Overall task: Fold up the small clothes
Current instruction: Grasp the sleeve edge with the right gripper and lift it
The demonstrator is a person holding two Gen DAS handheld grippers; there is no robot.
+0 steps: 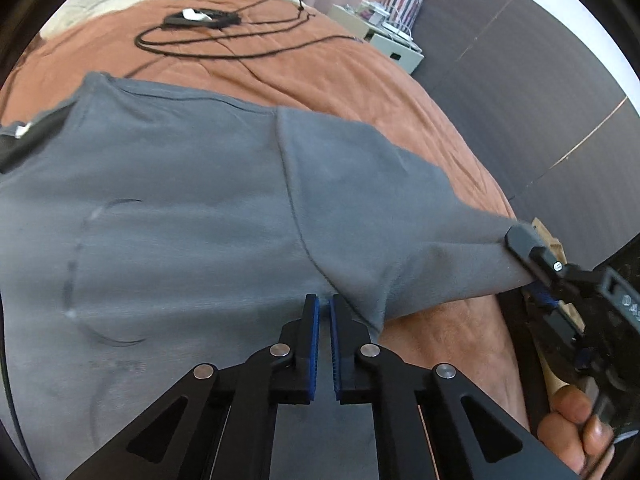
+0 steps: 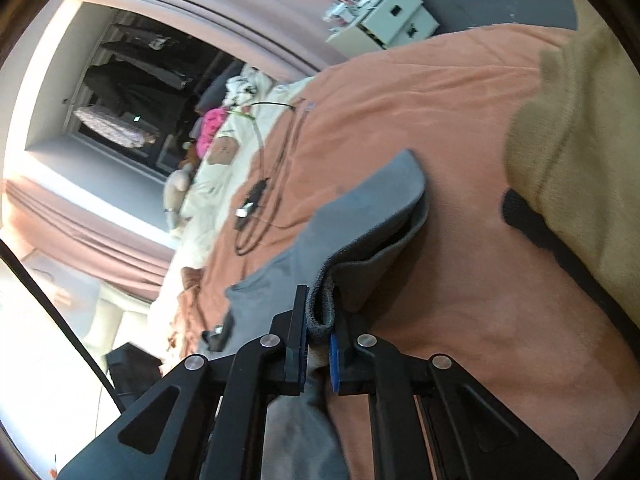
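Right claw [image 2: 320,312] pinching grey shirt [image 1: 180,200] hem, left claw [image 1: 324,304] grip unclear

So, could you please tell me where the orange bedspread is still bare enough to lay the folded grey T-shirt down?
The orange bedspread lies bare between the grey T-shirt's sleeve and the mustard-yellow garment, and between shirt and bed edge. Crowded: the looped black cable and the small black device beyond the shirt.

Orange bedspread [image 1: 360,80], white nightstand [image 1: 396,44] w/ clutter, dark wall [image 1: 520,80], pink curtains [image 2: 80,216].
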